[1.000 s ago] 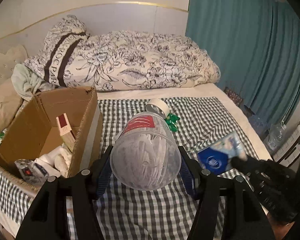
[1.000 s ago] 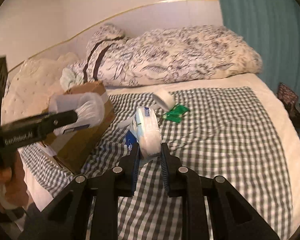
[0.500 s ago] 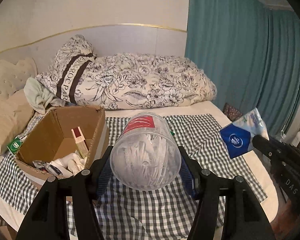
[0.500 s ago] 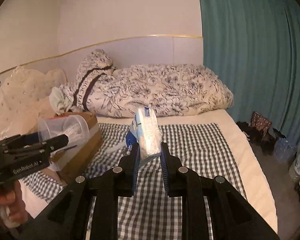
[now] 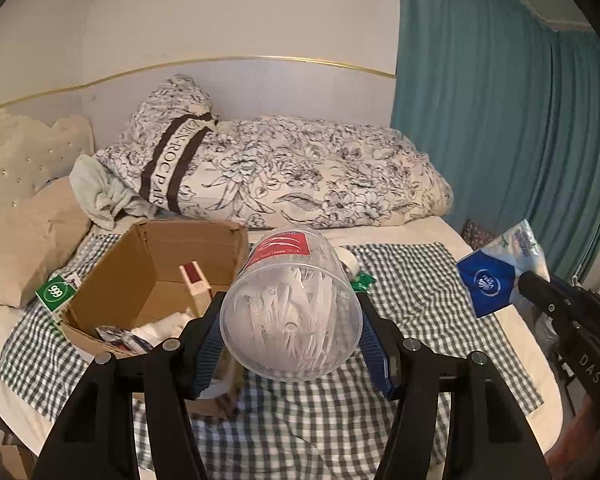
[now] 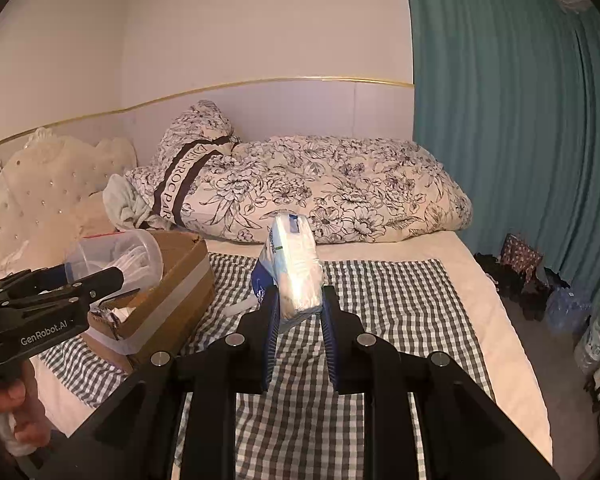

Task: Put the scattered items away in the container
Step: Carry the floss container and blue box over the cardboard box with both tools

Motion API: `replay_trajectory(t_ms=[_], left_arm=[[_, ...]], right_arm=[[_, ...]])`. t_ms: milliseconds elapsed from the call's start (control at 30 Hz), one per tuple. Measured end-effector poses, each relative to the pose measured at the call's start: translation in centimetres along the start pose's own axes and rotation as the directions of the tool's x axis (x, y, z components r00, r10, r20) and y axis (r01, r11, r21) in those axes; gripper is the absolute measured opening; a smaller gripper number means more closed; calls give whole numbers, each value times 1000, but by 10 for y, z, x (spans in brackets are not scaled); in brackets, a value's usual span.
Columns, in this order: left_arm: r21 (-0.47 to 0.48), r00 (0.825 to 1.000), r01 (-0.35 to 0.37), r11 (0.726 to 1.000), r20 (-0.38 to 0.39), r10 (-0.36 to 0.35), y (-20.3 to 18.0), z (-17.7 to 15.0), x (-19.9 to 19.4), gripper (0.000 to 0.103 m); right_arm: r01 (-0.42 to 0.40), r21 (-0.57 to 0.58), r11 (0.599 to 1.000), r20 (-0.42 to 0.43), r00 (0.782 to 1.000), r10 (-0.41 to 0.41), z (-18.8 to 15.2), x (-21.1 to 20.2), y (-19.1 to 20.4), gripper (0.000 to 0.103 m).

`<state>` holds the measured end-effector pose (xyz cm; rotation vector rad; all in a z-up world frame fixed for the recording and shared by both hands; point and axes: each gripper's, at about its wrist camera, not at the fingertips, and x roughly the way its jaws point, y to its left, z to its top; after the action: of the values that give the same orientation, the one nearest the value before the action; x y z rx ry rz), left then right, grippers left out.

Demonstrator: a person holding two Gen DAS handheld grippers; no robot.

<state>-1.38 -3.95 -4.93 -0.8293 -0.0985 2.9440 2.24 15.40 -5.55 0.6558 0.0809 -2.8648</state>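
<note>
The left gripper (image 5: 292, 340) clamped a clear tub of cotton swabs (image 5: 291, 306), the right gripper (image 6: 299, 316) a tissue pack (image 6: 294, 270), both raised for the cardboard box (image 5: 156, 248) at left.

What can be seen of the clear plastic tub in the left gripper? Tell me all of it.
The clear round plastic tub is a see-through cylinder with a red label on its upper side, packed with white stick-like items. It lies tilted on its side, base toward the camera, clamped between the blue-padded fingers of the left gripper, held in the air beside the open brown cardboard box. Only the pads touch it.
</note>
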Motion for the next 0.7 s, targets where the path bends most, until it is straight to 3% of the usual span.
replay_trajectory(t_ms=[267, 700], left_arm=[[-22, 999, -44, 999, 9, 45, 37, 6, -1, 62], [-67, 989, -148, 987, -9, 148, 112, 12, 5, 62]], right_arm=[[-33, -28, 999, -8, 999, 33, 12, 15, 31, 20], [-166, -103, 981, -12, 986, 166, 32, 47, 114, 20]])
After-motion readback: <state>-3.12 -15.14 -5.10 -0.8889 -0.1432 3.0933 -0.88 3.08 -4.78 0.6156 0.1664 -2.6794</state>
